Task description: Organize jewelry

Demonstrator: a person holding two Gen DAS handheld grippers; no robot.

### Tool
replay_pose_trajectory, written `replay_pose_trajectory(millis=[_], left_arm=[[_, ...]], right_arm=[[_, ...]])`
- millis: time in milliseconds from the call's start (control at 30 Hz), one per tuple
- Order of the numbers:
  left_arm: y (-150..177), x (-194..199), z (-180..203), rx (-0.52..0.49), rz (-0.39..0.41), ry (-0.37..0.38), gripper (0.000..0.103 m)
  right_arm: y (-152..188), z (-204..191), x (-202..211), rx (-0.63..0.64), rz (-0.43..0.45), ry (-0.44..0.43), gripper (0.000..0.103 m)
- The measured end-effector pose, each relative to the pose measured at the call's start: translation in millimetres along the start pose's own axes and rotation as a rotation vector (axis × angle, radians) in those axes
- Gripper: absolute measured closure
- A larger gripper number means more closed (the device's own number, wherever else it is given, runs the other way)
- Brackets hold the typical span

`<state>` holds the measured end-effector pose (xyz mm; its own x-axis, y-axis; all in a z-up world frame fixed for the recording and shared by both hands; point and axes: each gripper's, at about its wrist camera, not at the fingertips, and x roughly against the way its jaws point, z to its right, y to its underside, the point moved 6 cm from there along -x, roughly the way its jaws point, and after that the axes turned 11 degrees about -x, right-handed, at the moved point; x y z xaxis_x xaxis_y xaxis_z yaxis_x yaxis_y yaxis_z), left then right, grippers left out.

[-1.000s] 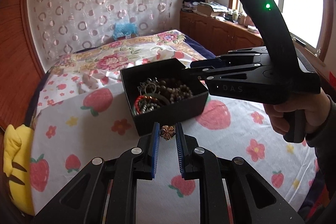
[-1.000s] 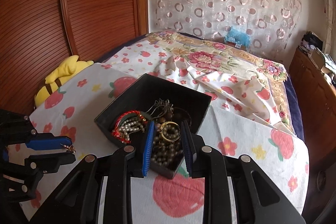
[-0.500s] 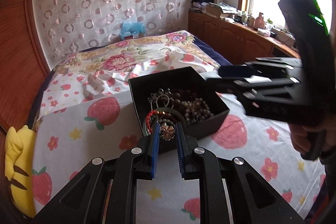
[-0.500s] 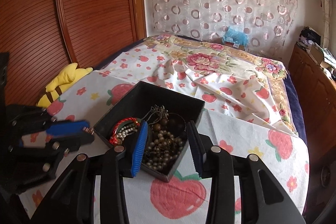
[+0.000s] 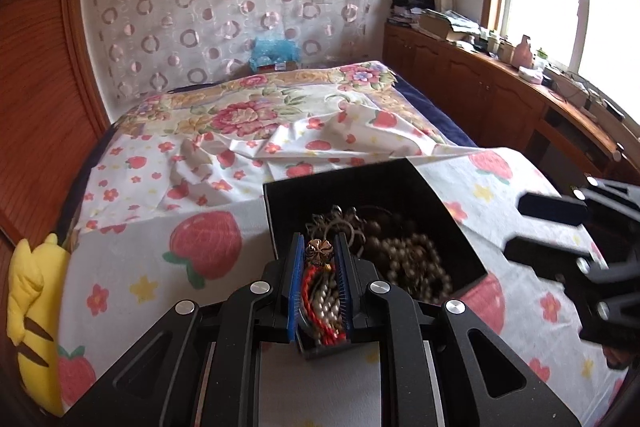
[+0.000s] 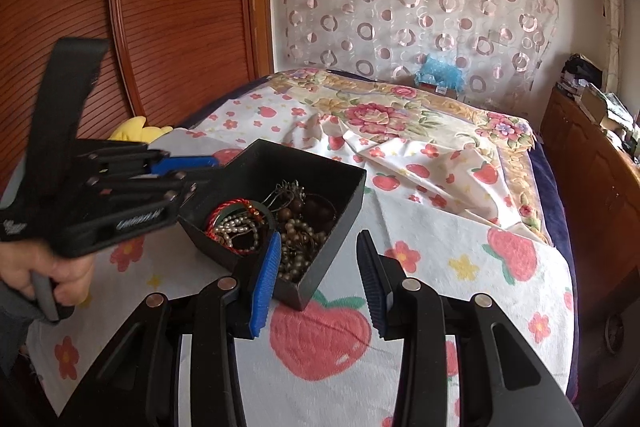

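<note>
Left gripper (image 5: 319,254): clenched on a small bronze flower-shaped charm (image 5: 319,251), pinched between its blue pads at the tips. It hangs over the near-left corner of the box.
Right gripper (image 6: 318,269): released, jaws spread wide with nothing between the pads; the left pad sits over the near corner of the box, the right pad over the bedspread just beside it.
Box (image 5: 436,195): black, open-topped, square, resting on the bed.
Box contents: a red cord bracelet (image 6: 224,209) and a string of pearls (image 6: 236,227) on one side, brown bead strands (image 5: 412,259) on the other, a tangle of dark metal rings (image 6: 286,193) toward the far wall.
Bedspread (image 6: 452,239): white with strawberries and small flowers; a rumpled floral sheet lies farther back.
Yellow plush toy (image 5: 30,303): at the left edge of the bed, against the wooden panel.
Person's hand (image 6: 44,269): grips the handle of the left gripper, seen in the right wrist view.
</note>
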<state>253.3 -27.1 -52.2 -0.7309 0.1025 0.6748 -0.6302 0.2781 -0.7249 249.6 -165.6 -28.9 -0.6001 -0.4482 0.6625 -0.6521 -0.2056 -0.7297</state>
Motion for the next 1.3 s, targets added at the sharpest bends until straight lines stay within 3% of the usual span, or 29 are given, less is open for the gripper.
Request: replay_pose_trajectory(millis=[267, 333, 467, 600, 733, 800, 1033, 1200, 1300], left_arm=[[-9.7, -2.3, -5.9, 0.022, 0.006, -0.019, 0.086], [-10.7, -2.2, -6.3, 0.028, 0.008, -0.021, 0.071], [-6.4, 0.3, -6.0, 0.028, 0.007, -0.026, 0.067], [1.2, 8.9, -4.6, 0.026, 0.018, -0.025, 0.055], [12.6, 21.2, -4.9, 0.025, 0.031, -0.053, 0.027], [16.6, 26.7, -5.6, 0.019, 0.035, -0.077, 0.021], [26.7, 53.8, -8.4, 0.045, 0.073, -0.096, 0.008], [37.2, 74.0, -4.4, 0.063, 0.098, -0.094, 0.008], [42.3, 85.3, -1.4, 0.087, 0.106, -0.090, 0.008]], right_arm=[[2.8, -2.2, 17.2, -0.003, 0.039, -0.003, 0.061], [3.2, -4.0, 20.2, -0.006, 0.047, -0.006, 0.061], [5.7, -6.0, 24.2, -0.013, 0.054, -0.005, 0.061], [9.6, -8.6, 30.3, -0.029, 0.065, 0.004, 0.061], [15.4, -11.8, 37.1, -0.042, 0.080, 0.015, 0.061], [19.3, -11.9, 39.3, -0.054, 0.084, 0.030, 0.060], [32.1, -7.6, 47.0, -0.090, 0.109, 0.074, 0.036], [37.2, -6.5, 56.4, -0.110, 0.138, 0.091, 0.011], [38.3, -7.0, 67.3, -0.135, 0.169, 0.088, 0.006]])
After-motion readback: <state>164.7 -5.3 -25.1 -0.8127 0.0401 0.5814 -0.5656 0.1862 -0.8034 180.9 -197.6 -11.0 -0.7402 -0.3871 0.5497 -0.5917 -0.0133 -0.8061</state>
